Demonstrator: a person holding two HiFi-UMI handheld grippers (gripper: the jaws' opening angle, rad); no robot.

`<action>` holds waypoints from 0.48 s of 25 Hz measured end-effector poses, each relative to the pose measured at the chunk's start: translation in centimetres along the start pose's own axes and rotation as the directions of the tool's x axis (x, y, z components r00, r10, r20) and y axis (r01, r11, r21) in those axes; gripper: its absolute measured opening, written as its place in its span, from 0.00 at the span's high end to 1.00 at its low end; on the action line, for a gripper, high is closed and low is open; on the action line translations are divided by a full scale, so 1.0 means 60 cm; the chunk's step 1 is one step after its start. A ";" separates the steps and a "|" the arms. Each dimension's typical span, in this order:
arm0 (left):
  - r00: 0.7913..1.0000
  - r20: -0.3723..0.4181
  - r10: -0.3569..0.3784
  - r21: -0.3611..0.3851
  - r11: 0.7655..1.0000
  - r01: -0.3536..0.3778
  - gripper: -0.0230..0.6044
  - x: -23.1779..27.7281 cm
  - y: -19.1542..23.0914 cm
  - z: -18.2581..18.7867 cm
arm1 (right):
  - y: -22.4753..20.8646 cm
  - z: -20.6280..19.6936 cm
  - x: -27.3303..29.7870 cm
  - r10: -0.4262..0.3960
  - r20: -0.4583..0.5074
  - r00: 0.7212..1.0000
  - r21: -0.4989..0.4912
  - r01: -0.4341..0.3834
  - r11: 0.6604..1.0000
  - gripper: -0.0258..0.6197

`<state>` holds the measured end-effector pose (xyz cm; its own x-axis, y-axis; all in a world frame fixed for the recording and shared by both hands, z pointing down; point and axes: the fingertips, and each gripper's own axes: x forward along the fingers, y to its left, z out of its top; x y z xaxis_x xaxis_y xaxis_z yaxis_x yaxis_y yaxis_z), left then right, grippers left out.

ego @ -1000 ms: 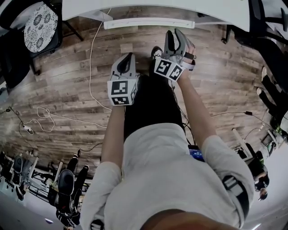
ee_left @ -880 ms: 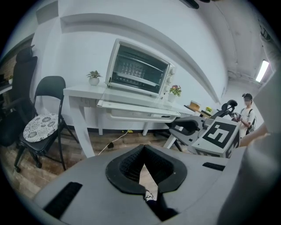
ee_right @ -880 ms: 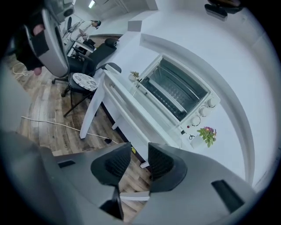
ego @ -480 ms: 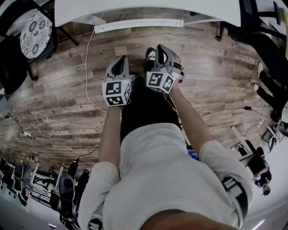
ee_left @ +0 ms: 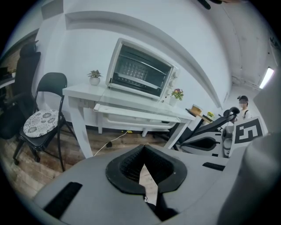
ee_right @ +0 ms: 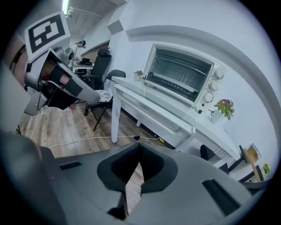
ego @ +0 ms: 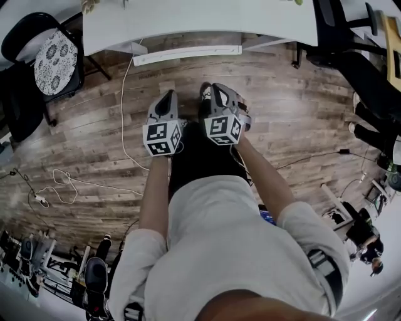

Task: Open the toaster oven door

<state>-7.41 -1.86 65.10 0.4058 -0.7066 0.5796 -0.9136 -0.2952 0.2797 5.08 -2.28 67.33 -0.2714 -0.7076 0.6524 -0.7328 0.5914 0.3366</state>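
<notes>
The toaster oven (ee_left: 140, 72) stands on a white table (ee_left: 88, 93) against the wall, its glass door closed; it also shows in the right gripper view (ee_right: 182, 79). It is not visible in the head view, where only the table's edge (ego: 200, 19) shows at the top. Both grippers hang side by side over the wooden floor, well short of the table. My left gripper (ego: 165, 101) (ee_left: 142, 148) is shut with nothing between its jaws. My right gripper (ego: 220, 98) (ee_right: 139, 146) is also shut and empty.
A black folding chair with a patterned cushion (ego: 56, 53) (ee_left: 41, 123) stands left of the table. A white cable (ego: 125, 106) trails across the floor. Two small potted plants (ee_left: 94, 77) (ee_right: 224, 110) flank the oven. Office chairs (ego: 351, 37) stand to the right.
The right gripper's jaws have closed. Both grippers have drawn closer together and lower in the head view, and more of the table shows at the top.
</notes>
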 end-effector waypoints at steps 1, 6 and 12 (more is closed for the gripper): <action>1.000 0.002 0.002 0.000 1.000 -0.002 0.94 -0.002 0.000 0.007 | -0.004 0.005 -0.004 0.006 0.001 1.000 0.009 -0.007 1.000 0.96; 1.000 0.006 0.003 0.010 1.000 -0.003 0.94 -0.014 -0.004 0.041 | -0.024 0.039 -0.022 0.031 0.016 0.999 0.051 -0.032 0.998 0.96; 1.000 0.010 -0.003 0.016 1.000 0.003 0.94 -0.027 -0.012 0.081 | -0.042 0.080 -0.041 0.068 0.043 0.997 0.114 -0.072 0.991 0.96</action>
<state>-7.57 -3.60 60.26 0.4087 -0.7121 0.5709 -0.9125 -0.3076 0.2696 4.60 -3.89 61.64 -0.3470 -0.6820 0.6438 -0.7778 0.5929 0.2088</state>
